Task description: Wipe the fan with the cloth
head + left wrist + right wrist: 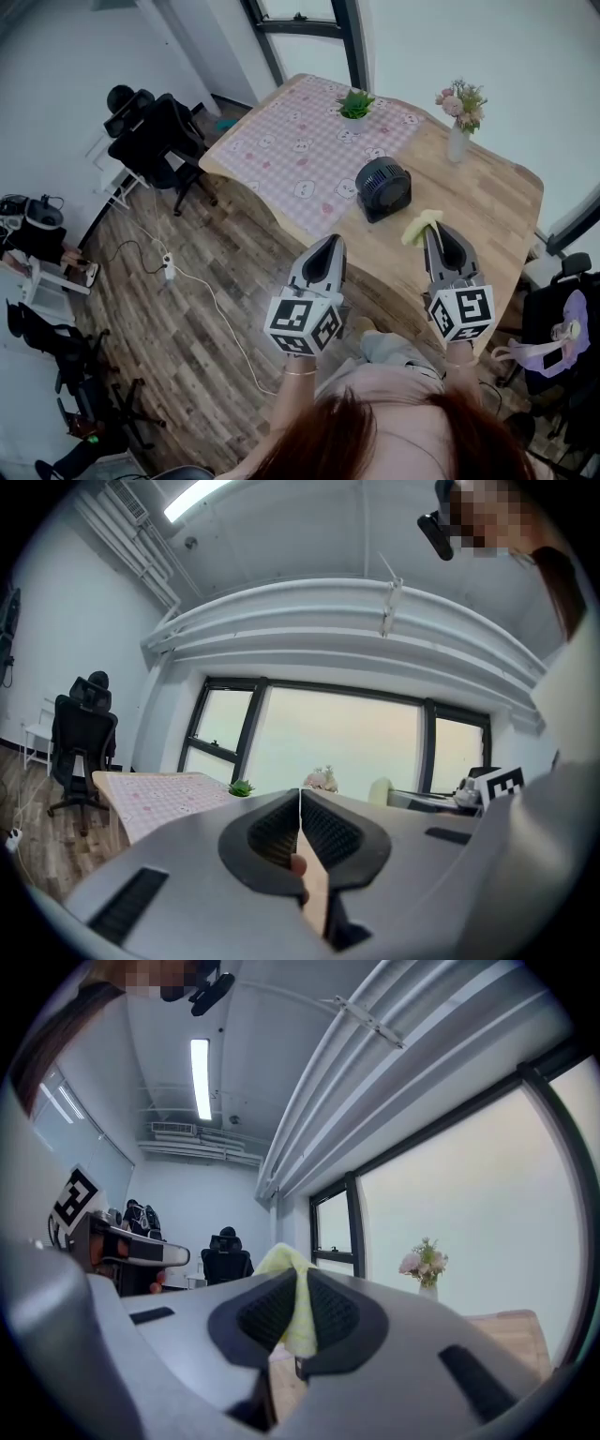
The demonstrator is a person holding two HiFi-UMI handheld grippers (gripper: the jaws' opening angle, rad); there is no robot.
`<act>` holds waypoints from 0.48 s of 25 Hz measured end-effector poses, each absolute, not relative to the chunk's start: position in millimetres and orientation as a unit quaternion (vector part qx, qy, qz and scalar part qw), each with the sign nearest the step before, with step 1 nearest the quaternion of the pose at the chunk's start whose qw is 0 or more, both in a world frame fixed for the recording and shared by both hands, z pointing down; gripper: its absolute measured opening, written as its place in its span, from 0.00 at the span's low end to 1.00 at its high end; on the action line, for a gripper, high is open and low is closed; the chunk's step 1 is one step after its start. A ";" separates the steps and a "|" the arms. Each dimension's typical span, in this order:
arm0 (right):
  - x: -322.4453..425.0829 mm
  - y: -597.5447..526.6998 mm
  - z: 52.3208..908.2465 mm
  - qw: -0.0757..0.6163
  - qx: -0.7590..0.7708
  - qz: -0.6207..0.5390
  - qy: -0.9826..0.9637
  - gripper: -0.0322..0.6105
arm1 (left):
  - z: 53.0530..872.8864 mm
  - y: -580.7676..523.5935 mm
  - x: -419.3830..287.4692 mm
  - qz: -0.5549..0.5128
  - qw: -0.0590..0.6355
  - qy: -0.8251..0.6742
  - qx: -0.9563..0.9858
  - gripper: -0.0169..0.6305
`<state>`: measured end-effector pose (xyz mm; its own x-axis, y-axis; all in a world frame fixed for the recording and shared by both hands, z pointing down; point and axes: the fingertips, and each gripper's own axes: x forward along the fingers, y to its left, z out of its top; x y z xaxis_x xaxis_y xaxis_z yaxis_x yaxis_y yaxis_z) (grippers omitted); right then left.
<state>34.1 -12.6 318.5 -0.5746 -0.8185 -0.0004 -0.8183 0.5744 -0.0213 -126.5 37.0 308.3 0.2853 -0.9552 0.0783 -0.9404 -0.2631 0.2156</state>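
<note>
Both hang short of the fan (382,187): the right gripper (434,232), clamped on the yellow cloth (419,227), should lead, while the left gripper (333,243), jaws together and empty, steadies.

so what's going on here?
A person stands at a wooden table with a tool in each hand. The right tool is shut on a yellow cloth. The left tool is shut with nothing in it. Both are held up in the air, short of the black fan, which sits on the table at the edge of the pink tablecloth. No wiping yet.
</note>
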 end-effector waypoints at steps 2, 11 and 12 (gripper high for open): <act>32.4 -5.4 314.0 0.007 -0.458 -0.005 0.889 0.10 | 305.4 43.4 -127.2 -0.037 0.109 -0.596 0.795 0.05; 33.6 23.6 304.6 0.007 -0.461 0.008 0.888 0.10 | 300.7 73.4 -125.2 -0.033 0.098 -0.593 0.799 0.05; 34.2 27.4 303.7 0.008 -0.461 0.010 0.887 0.10 | 301.3 75.6 -123.6 -0.029 0.096 -0.592 0.800 0.05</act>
<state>34.2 27.4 303.7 -0.5751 -0.8178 -0.0229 -0.8181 0.5750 0.0103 -123.6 75.6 301.3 0.2980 -0.9522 0.0677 -0.9411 -0.2812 0.1876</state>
